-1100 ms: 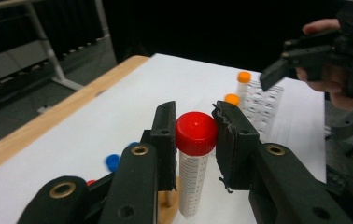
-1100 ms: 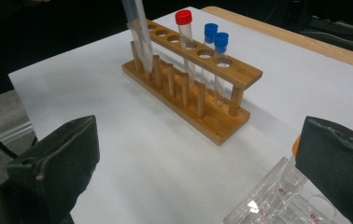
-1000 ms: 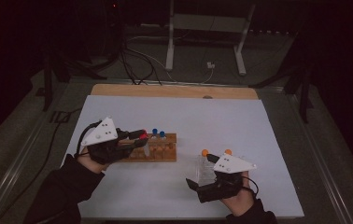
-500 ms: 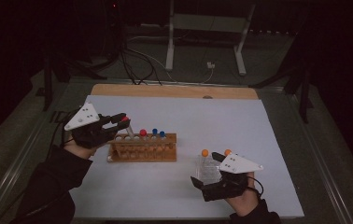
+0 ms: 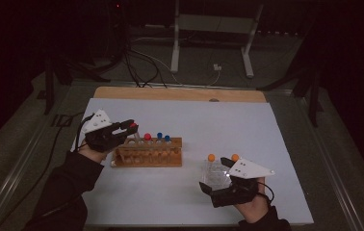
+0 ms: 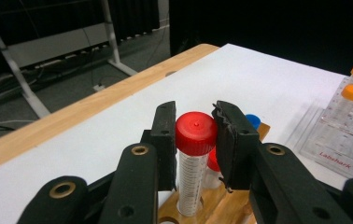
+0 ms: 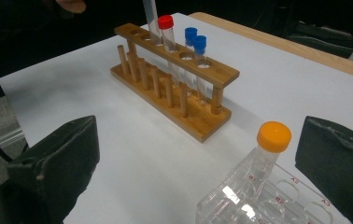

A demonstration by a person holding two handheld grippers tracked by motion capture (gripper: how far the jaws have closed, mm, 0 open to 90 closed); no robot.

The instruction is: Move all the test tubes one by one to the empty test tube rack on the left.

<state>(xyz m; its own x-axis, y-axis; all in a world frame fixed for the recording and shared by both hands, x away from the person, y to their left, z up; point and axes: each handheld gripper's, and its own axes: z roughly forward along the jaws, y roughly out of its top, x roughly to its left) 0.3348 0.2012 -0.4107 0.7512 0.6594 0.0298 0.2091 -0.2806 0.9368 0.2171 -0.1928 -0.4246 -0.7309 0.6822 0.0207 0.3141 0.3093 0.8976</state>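
Now red-capped tube (image 6: 195, 140) btwn left claw (image 6: 196, 140) jaws

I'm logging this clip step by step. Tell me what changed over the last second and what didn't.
The left tongs rose from low over the wooden test-tube rack and now stand over its left end, clamped on the red cap of a clear graduated tube whose foot is in a rack hole. The right tongs stayed open beside the clear plastic rack of orange-capped tubes; the blue-capped tubes stayed put.
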